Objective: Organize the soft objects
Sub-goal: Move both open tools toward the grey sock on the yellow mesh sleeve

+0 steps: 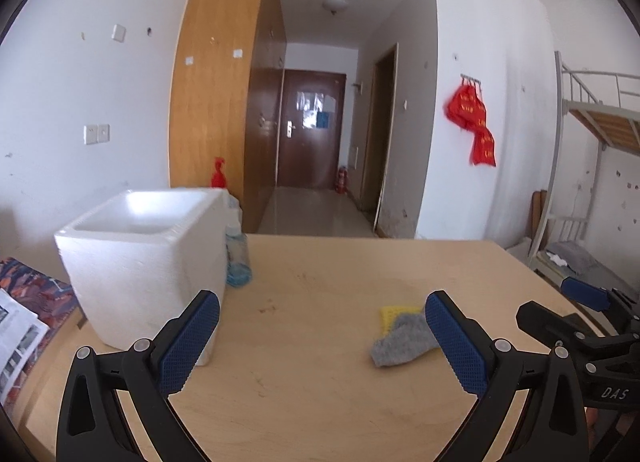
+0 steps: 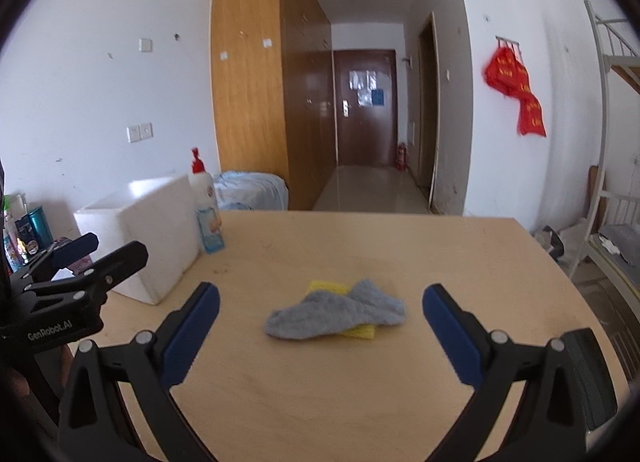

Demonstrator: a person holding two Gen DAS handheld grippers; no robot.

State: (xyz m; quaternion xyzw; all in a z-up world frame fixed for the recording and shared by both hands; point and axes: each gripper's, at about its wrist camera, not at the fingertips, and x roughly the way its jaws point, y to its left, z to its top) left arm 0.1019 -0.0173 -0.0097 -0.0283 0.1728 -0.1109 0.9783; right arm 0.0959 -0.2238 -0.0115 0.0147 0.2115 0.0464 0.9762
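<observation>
Right wrist view reads "GenRobot.AI" on the left tool [image 2: 76, 258]; both tools gape wide, empty.

light: bright, even daylight | shadows: soft, faint | blur: mild throughout | edges: strong fisheye bending, black vignette corners

The sock [image 2: 335, 314] lies on the table [image 2: 440, 262] straight ahead of the right gripper [image 2: 320, 326], draped over a sponge [image 2: 329, 287] — ahead and to the right of the left gripper [image 1: 322, 336]. The foam box [image 1: 144, 262] stands ahead-left of the left gripper, a bottle [image 2: 207, 218] just beside its far right side.
</observation>
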